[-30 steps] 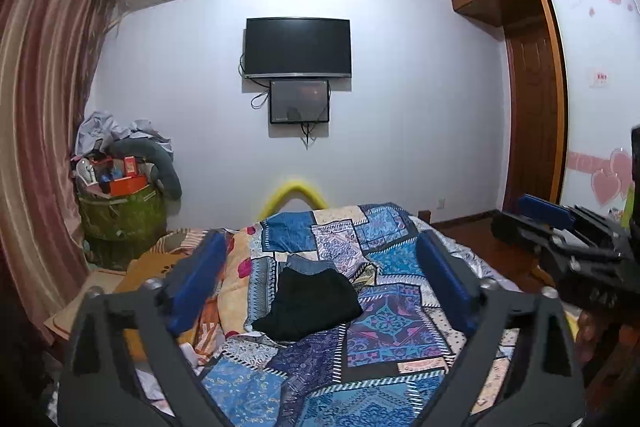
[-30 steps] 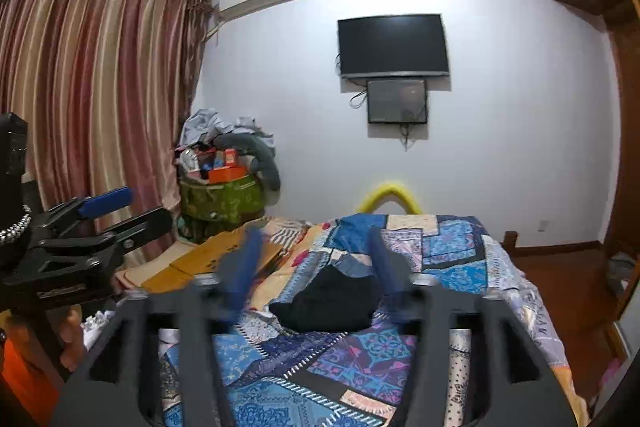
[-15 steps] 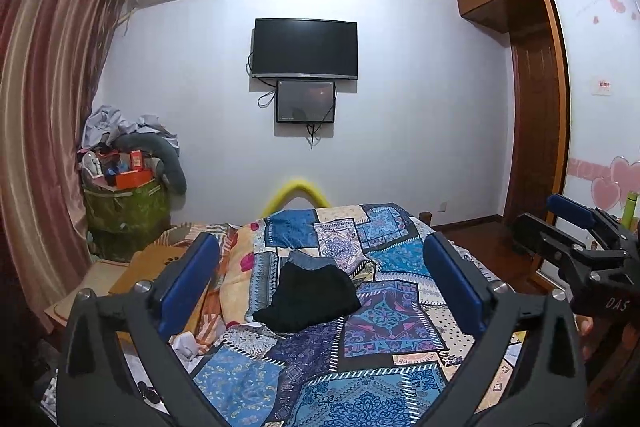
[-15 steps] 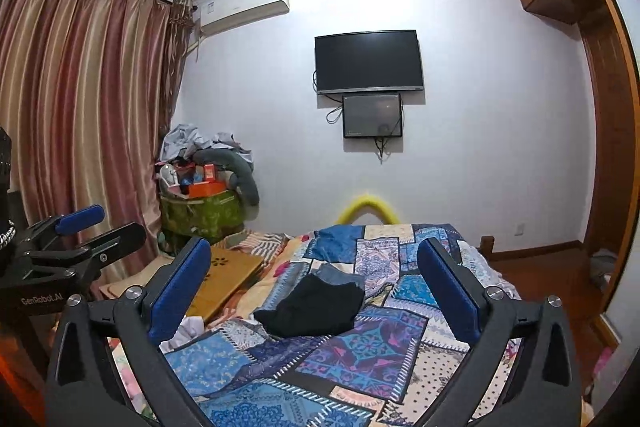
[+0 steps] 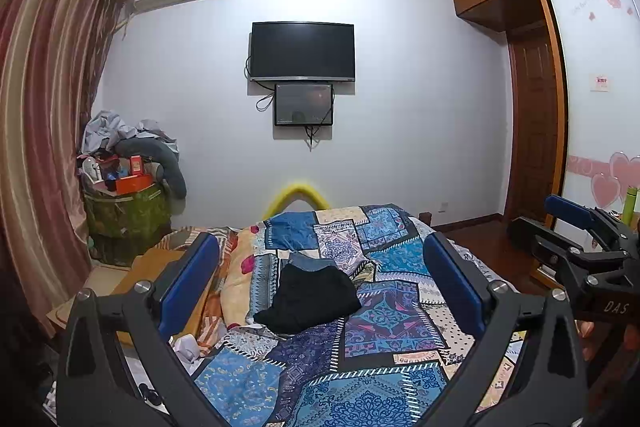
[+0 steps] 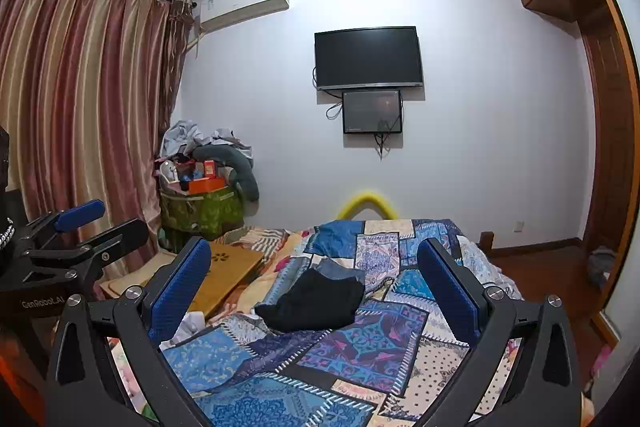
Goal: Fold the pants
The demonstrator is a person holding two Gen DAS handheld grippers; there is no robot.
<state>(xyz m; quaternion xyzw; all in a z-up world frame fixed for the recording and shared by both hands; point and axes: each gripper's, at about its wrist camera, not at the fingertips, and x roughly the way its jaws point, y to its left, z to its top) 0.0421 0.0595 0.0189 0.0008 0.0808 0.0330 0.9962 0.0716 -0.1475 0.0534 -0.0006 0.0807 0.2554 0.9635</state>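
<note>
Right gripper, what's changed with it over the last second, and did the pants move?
The right gripper opened: its fingers were close together a second ago and now stand wide apart, holding nothing. The left gripper stayed open, and the black pants lie untouched on the bed.

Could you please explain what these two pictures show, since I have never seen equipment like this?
Each picture comes from a camera mounted on a handheld two-finger gripper, looking forward between its blue-padded fingers. One view is from the left gripper, the other from the right gripper; each also glimpses the other at its edge. Both stand open and hold nothing. Ahead lies a bed with a patchwork quilt, and on it a crumpled pair of black pants on top of a bluish garment, waiting to be folded.
</note>
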